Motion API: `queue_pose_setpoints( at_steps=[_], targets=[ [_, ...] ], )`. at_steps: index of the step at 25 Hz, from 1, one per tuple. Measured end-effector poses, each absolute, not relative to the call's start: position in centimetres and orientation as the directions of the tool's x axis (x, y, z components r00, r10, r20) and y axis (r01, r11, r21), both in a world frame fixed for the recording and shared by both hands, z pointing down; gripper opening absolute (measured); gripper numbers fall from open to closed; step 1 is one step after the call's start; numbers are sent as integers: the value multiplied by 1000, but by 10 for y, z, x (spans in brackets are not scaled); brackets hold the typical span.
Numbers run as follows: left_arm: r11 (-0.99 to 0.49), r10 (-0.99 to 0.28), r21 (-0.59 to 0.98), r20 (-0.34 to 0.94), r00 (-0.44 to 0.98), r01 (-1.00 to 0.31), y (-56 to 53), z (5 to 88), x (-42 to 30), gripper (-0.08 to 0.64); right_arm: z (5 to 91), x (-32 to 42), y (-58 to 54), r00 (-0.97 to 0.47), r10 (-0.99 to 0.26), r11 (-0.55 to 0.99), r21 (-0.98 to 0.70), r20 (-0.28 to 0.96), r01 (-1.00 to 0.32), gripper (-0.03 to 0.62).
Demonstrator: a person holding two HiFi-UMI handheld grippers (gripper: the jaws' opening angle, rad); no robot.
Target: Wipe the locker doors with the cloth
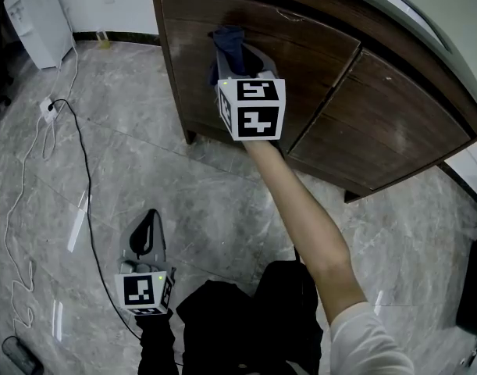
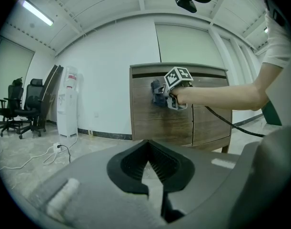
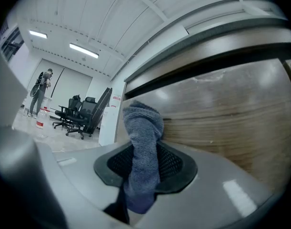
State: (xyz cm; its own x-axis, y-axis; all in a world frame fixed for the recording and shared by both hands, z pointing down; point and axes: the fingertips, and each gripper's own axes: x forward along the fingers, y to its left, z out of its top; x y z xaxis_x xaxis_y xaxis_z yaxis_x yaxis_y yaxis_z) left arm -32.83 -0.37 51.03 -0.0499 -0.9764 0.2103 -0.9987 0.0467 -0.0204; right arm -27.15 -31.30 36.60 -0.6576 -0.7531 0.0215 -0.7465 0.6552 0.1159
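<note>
Dark brown wood-grain locker (image 1: 316, 53) fills the head view from 12 to 3 o'clock. Its two doors are closed and meet at a slanting seam. The right gripper (image 1: 242, 61) is held out against the left door on a bare forearm (image 1: 300, 209). Its jaws are clamped partway closed on a folded blue-grey terry cloth (image 1: 227, 39). In the right gripper view the cloth (image 3: 143, 147) stands upright between the black ribbed pads (image 3: 171, 163), and its bunched top sits at or right against the door panel (image 3: 231, 123).

The left gripper (image 1: 151, 221) hangs low at 7 o'clock, well apart from the locker and over the grey marble-pattern floor (image 1: 222, 201). Its jaws meet at the tips and grip nothing.

A thin black cable (image 1: 86, 178) runs from a white power strip (image 1: 48, 108) at 10 o'clock down across the floor, passing just beside the left gripper. A white cord (image 1: 19, 201) loops along the 9 o'clock edge. A white water dispenser (image 1: 35, 14) stands at 11 o'clock against the wall.

In the left gripper view, black office chairs (image 2: 21, 106) stand at 9 o'clock, left of the dispenser. A dark cable (image 2: 231, 123) sags below the outstretched forearm, in front of the right door.
</note>
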Motion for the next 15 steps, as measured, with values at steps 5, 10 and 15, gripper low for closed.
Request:
queue_pose_setpoints(
  at_steps=[5,10,15],
  targets=[
    [47,-975,-12,217,-48,-999,-4,515,-329,3,402,-274,-312,-647,-760,650,106,66,-753,116],
    [47,-973,-9,225,-48,-999,-4,522,-334,3,439,-277,-312,-629,-768,639,96,118,-763,115],
    [52,-970,-1,238,-50,-999,-6,524,-335,3,479,-280,-312,-613,-769,632,74,183,-771,115]
  ],
)
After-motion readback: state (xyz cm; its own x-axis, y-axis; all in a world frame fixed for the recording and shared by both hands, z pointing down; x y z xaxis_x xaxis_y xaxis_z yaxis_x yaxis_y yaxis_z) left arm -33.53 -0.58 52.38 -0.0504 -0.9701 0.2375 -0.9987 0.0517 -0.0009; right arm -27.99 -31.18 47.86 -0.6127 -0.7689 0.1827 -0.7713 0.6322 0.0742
